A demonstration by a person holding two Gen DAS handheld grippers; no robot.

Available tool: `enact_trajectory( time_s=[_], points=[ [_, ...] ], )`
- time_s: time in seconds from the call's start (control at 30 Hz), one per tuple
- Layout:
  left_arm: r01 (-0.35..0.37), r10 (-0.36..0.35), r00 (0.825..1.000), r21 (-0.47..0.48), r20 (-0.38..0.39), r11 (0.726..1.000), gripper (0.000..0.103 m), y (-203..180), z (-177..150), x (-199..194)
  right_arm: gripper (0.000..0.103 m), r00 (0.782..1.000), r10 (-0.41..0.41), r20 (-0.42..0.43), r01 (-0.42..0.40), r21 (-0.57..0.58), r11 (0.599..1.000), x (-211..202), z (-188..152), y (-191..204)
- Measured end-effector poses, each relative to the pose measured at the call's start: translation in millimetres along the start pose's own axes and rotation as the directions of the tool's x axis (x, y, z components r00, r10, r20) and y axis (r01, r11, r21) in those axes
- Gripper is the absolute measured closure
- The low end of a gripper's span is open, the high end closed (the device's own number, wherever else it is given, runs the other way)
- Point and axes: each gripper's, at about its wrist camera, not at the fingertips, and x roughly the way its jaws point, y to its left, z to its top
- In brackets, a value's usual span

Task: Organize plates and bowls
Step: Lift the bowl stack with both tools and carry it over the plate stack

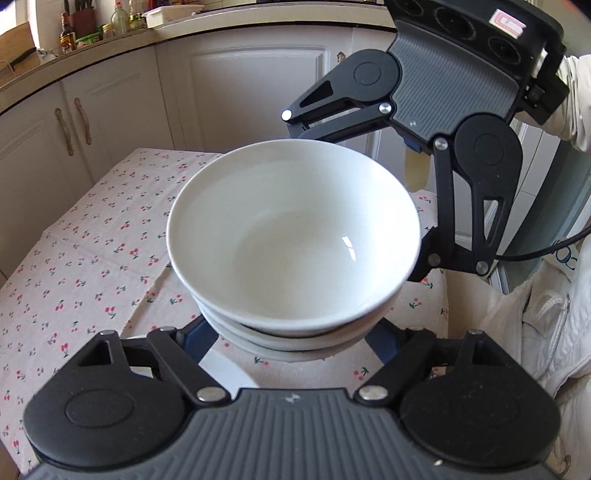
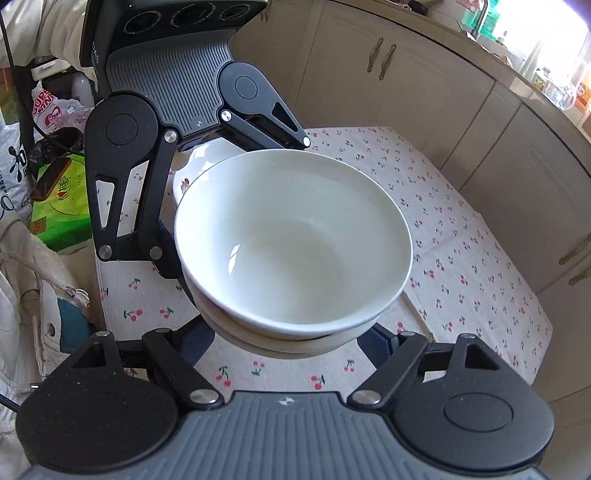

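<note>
A stack of white bowls (image 1: 291, 243) is held above the cherry-print tablecloth (image 1: 85, 258); the top bowl sits nested in one or two lower bowls. My left gripper (image 1: 291, 343) spreads its blue fingers (image 1: 199, 339) around the stack's lower part from the near side. My right gripper (image 1: 417, 236) grips the stack from the far right side. In the right wrist view the bowl stack (image 2: 291, 243) sits between my right gripper's (image 2: 291, 343) fingers, with the left gripper (image 2: 177, 206) opposite. A white plate (image 2: 199, 162) lies behind the stack. Fingertips are hidden under the bowls.
Cream cabinets (image 1: 240, 92) and a counter with bottles (image 1: 92, 29) stand beyond the table. A white plate edge (image 1: 229, 373) shows under the left gripper. Bags and a green box (image 2: 59, 199) lie off the table's side. A person's white coat (image 1: 554, 332) is at right.
</note>
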Motion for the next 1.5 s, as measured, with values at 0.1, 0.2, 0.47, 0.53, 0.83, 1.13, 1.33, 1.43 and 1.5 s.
enact_trajectory(
  time_s=[0.1,0.2,0.47,0.53,0.83,1.13,1.33,1.43,1.5],
  points=[
    [-0.043,0.043,0.999,-0.023,0.004,0.999,0.019,9,-11,-16,0.016,1.0,0.009,0.017,-0.008,-0.039,0.999,7,20,1],
    [-0.081,0.081,0.997,-0.049,-0.002,0.995,0.019,17,-23,-29,0.016,0.999,0.026,0.028,-0.024,-0.075,0.997,19,39,3],
    [-0.138,0.135,0.99,-0.125,-0.04,0.982,0.019,39,-53,-46,0.016,0.996,0.085,0.026,-0.08,-0.146,0.986,58,77,6],
    [-0.144,0.139,0.989,-0.138,-0.048,0.98,0.019,44,-59,-48,0.016,0.995,0.097,0.026,-0.092,-0.147,0.985,66,83,6],
    [-0.13,0.119,0.99,-0.189,-0.07,0.973,0.019,61,-73,-41,0.016,0.991,0.13,0.004,-0.129,-0.129,0.983,94,91,0],
    [-0.113,0.098,0.992,-0.209,-0.077,0.971,0.019,72,-77,-36,0.017,0.99,0.139,-0.004,-0.139,-0.109,0.984,103,92,-3],
    [-0.12,0.105,0.991,-0.21,-0.081,0.97,0.019,72,-79,-37,0.017,0.99,0.143,-0.004,-0.143,-0.099,0.985,107,92,-4],
    [-0.118,0.104,0.991,-0.213,-0.079,0.97,0.019,72,-79,-37,0.017,0.99,0.144,-0.001,-0.143,-0.092,0.985,107,92,-4],
    [-0.12,0.106,0.991,-0.209,-0.078,0.97,0.019,71,-79,-37,0.017,0.99,0.143,-0.003,-0.143,-0.089,0.986,107,91,-4]
  ],
)
